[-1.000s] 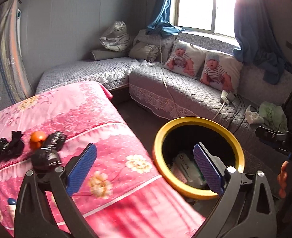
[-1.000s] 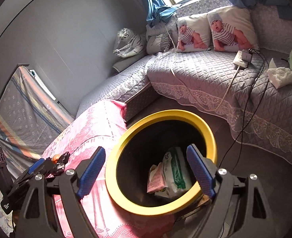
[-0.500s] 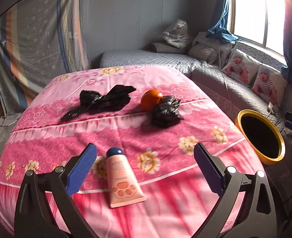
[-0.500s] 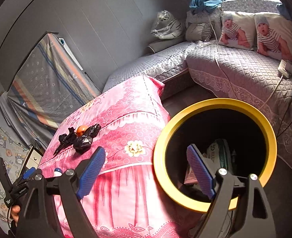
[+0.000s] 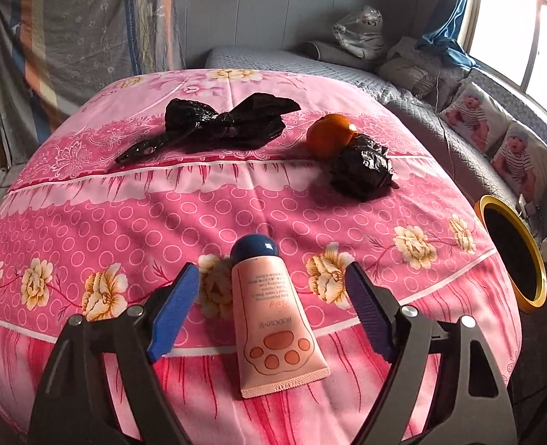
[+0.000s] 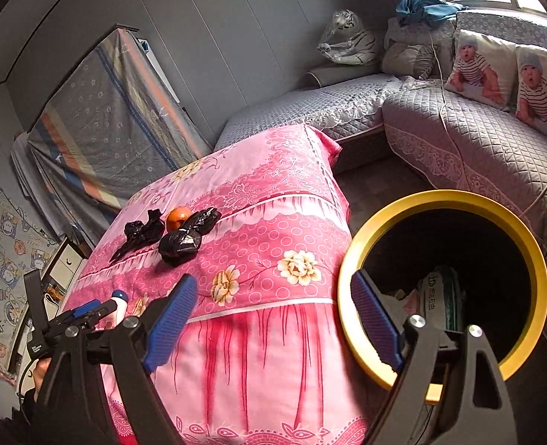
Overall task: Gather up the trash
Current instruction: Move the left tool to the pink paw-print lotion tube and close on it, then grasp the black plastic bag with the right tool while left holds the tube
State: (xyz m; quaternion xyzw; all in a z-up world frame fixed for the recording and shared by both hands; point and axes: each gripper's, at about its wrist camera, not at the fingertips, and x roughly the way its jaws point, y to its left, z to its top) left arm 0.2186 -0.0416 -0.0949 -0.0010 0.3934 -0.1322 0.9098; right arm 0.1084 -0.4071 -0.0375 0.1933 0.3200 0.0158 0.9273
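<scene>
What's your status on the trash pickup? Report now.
Left tool closing around pink tube, pads not touching yet. Right tool open, empty, by yellow-rimmed bin. Nothing in the way.

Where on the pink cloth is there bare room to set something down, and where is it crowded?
The widest free patch is the circle-print band between the pink tube in front and the flat black bag behind, running out to the cloth's left edge. The strip behind that bag is bare too. It is crowded at right, where the orange touches the crumpled black bag.
</scene>
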